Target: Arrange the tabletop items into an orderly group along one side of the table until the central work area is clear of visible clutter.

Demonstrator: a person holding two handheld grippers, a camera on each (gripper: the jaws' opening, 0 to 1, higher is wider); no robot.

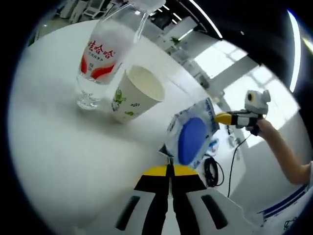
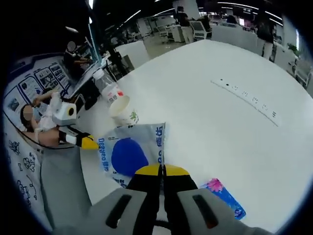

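Observation:
A blue-and-white packet (image 1: 190, 134) hangs between both grippers, just above the white table (image 1: 58, 147). My left gripper (image 1: 171, 169) is shut on its near corner. My right gripper (image 1: 220, 118) comes in from the right and touches the packet's far edge. In the right gripper view, my right gripper (image 2: 161, 170) is shut on the packet (image 2: 128, 154), and the left gripper (image 2: 89, 143) pinches its other side. Beyond the packet stand a clear water bottle (image 1: 102, 54) with a red label and a paper cup (image 1: 134, 93), side by side; both appear as the bottle (image 2: 108, 88) and the cup (image 2: 122, 111).
A small pink-and-blue sachet (image 2: 222, 196) lies on the table (image 2: 205, 122) near my right gripper. A recessed socket strip (image 2: 249, 95) runs across the far side. A person's forearm (image 1: 283, 152) holds the right gripper past the table edge, above a black cable (image 1: 211, 171). Office desks stand behind.

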